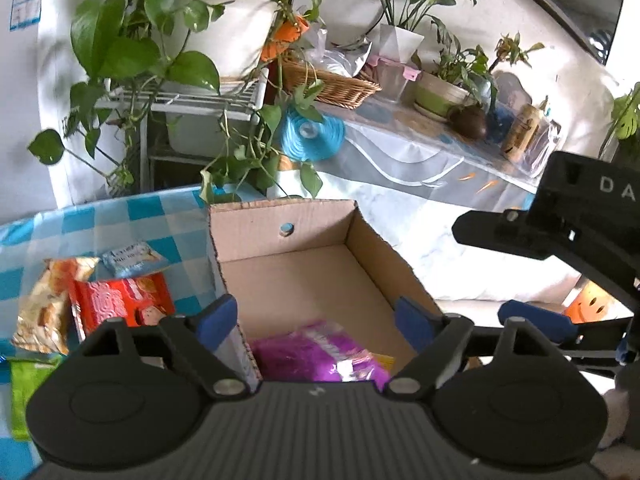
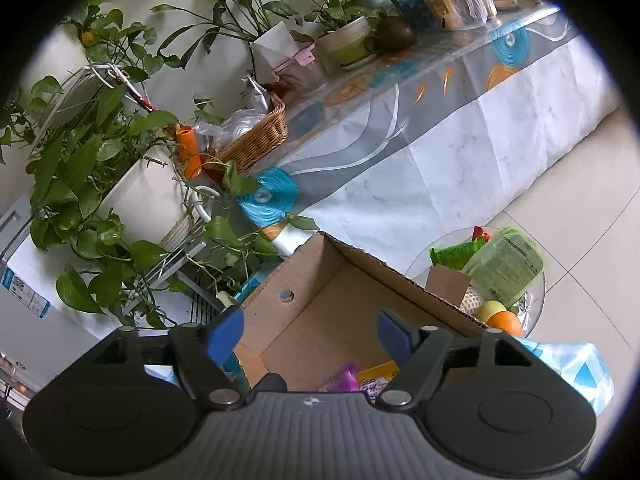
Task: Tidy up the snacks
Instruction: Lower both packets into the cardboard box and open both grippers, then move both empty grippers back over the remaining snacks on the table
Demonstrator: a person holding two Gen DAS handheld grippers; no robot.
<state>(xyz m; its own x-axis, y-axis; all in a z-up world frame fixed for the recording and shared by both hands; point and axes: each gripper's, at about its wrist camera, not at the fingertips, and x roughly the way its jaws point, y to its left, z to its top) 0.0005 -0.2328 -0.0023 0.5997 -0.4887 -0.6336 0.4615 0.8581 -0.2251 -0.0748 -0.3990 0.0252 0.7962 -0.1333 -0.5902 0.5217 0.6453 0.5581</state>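
An open cardboard box (image 1: 320,280) stands on the blue checked table (image 1: 80,228). A purple snack pack (image 1: 320,352) lies in its near end, with a yellow pack (image 1: 384,360) beside it. My left gripper (image 1: 316,318) is open and empty above the box's near left wall. Left of the box lie a red snack pack (image 1: 120,304), an orange-brown pack (image 1: 44,312), a light blue pack (image 1: 130,258) and a green pack (image 1: 24,396). My right gripper (image 2: 310,330) is open and empty over the box (image 2: 320,312); the purple pack (image 2: 342,378) and yellow pack (image 2: 378,374) show below it. The right gripper also shows in the left wrist view (image 1: 532,276).
A glass bowl (image 2: 532,304) with green packs, a small carton and fruit sits right of the box. Potted plants (image 1: 168,32) on a white rack stand behind the table. A long cloth-covered counter (image 1: 420,152) with a wicker basket (image 1: 332,84) runs behind.
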